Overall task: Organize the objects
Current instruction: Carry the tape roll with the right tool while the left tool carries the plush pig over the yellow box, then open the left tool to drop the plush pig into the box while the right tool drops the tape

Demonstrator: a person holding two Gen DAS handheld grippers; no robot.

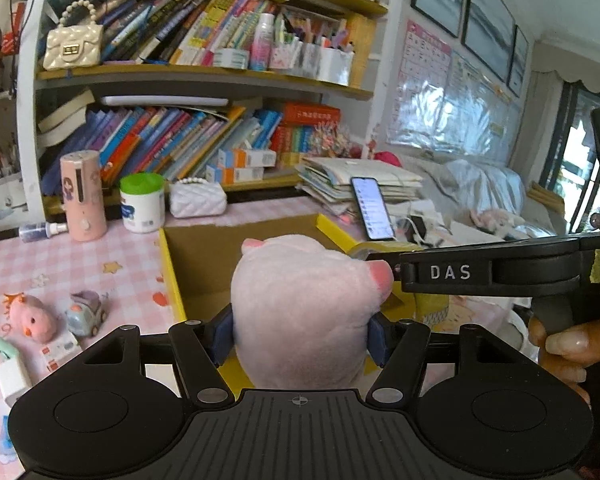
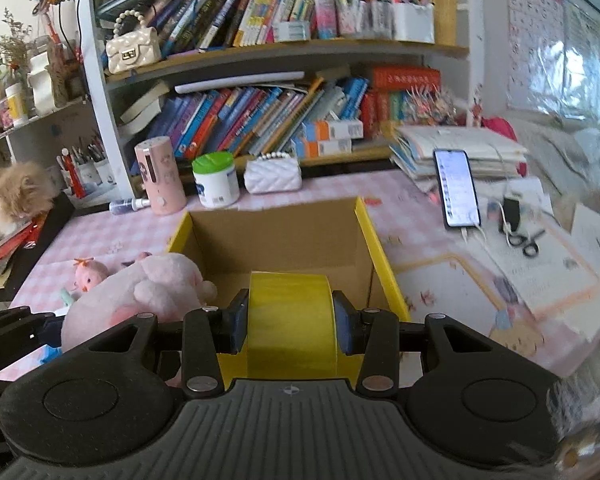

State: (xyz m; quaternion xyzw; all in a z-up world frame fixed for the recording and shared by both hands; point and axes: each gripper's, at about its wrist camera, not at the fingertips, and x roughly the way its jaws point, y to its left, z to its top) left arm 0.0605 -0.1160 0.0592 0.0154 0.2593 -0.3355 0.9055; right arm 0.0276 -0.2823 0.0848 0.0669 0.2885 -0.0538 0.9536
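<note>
One pink checked tablecloth (image 2: 412, 216) fronts crowded bookshelves (image 2: 260, 56).

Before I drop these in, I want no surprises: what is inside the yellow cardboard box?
The yellow cardboard box shows bare brown walls and floor. The yellow tape roll and pink plush pig cover its near part.

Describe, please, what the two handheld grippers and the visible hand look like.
Both the left gripper and right gripper are matte black, with ribbed bodies, round side discs, silver pivot pins and blue-padded jaws. The right one bears white "DAS" lettering. The bare hand shows long, pale nails; no sleeve is visible.
</note>
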